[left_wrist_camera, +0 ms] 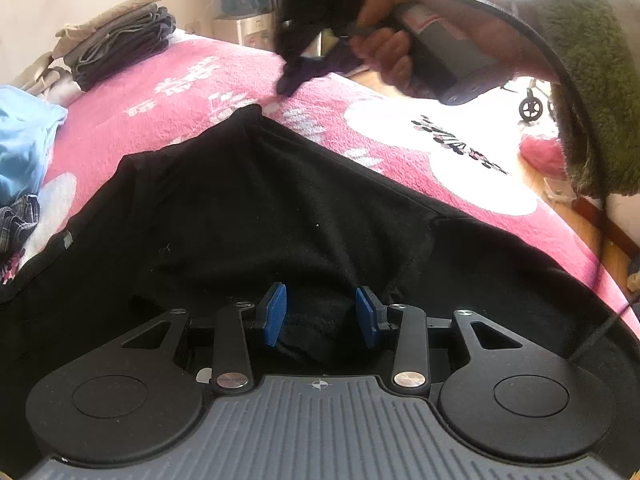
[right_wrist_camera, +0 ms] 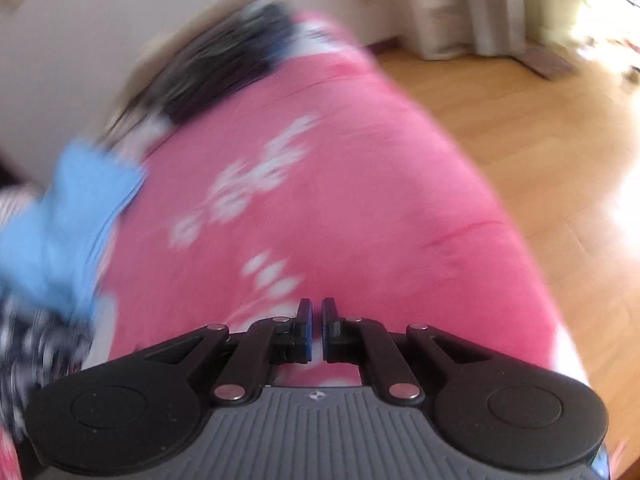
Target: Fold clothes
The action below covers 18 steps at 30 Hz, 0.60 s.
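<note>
Nearest the left wrist camera, the left gripper (left_wrist_camera: 321,314) sits low over a black garment (left_wrist_camera: 256,216), its blue pads (left_wrist_camera: 276,314) spread moderately apart with a raised bunch of the dark cloth between them — whether the pads press on it cannot be told. The garment lies spread across the pink bed cover (left_wrist_camera: 200,80), broad near the camera and narrowing to a pointed corner at the far end, so its long axis runs away from the lens toward the far edge of the bed.

Beyond that corner a person's hand (left_wrist_camera: 392,52) grips the handle of the right gripper (left_wrist_camera: 290,80), angled down and leftward, its tip just above the cover near the garment's point; a green fleece sleeve (left_wrist_camera: 588,80) fills the upper right. In its own blurred view the right gripper (right_wrist_camera: 317,330) is nearly closed — only a thin slit between the pads, nothing in it.

A folded stack (left_wrist_camera: 120,40) and a blue cloth (left_wrist_camera: 24,148) lie at the bed's left.
</note>
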Each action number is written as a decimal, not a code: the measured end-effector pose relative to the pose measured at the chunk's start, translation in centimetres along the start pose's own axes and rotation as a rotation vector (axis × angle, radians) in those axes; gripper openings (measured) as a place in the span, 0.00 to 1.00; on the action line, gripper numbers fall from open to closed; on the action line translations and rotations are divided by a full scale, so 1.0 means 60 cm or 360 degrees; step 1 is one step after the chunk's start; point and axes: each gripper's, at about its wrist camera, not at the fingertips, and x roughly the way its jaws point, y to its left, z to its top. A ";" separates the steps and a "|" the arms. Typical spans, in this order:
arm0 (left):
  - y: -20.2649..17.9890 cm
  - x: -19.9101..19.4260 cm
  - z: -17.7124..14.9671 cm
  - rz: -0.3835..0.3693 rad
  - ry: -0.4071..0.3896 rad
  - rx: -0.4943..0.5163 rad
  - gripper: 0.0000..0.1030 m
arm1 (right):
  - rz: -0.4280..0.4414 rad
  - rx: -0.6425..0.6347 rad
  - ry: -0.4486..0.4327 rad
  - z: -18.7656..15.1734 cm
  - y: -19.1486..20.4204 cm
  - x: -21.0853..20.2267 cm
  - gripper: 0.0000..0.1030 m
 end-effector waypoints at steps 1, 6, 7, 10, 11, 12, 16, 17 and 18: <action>0.001 -0.001 0.000 -0.0004 0.0004 -0.0001 0.38 | 0.0020 0.0065 0.0003 -0.001 -0.015 -0.008 0.04; 0.010 -0.027 0.002 -0.0073 0.0002 -0.0020 0.39 | 0.0140 0.0025 0.0030 -0.043 -0.050 -0.088 0.05; 0.006 -0.037 -0.001 -0.0094 -0.0007 0.0014 0.40 | 0.0161 -0.0021 0.0045 -0.056 -0.053 -0.108 0.05; -0.012 -0.054 -0.017 -0.0131 0.0048 0.0127 0.41 | 0.0190 -0.0177 0.0155 -0.110 -0.065 -0.160 0.05; -0.018 -0.059 -0.023 -0.0140 0.0064 0.0164 0.41 | 0.0194 -0.0241 0.0199 -0.135 -0.066 -0.176 0.05; -0.023 -0.061 -0.027 -0.0113 0.0050 0.0195 0.41 | 0.0203 -0.0301 0.0232 -0.156 -0.064 -0.189 0.05; -0.045 -0.071 -0.043 -0.0005 -0.0006 0.0320 0.41 | 0.0212 -0.0577 0.0259 -0.236 -0.032 -0.232 0.05; -0.050 -0.074 -0.047 0.0023 -0.0019 0.0351 0.41 | 0.0211 -0.0672 0.0218 -0.255 -0.017 -0.243 0.05; -0.055 -0.076 -0.051 0.0050 -0.0033 0.0383 0.41 | 0.0200 -0.0750 0.0171 -0.267 -0.004 -0.248 0.05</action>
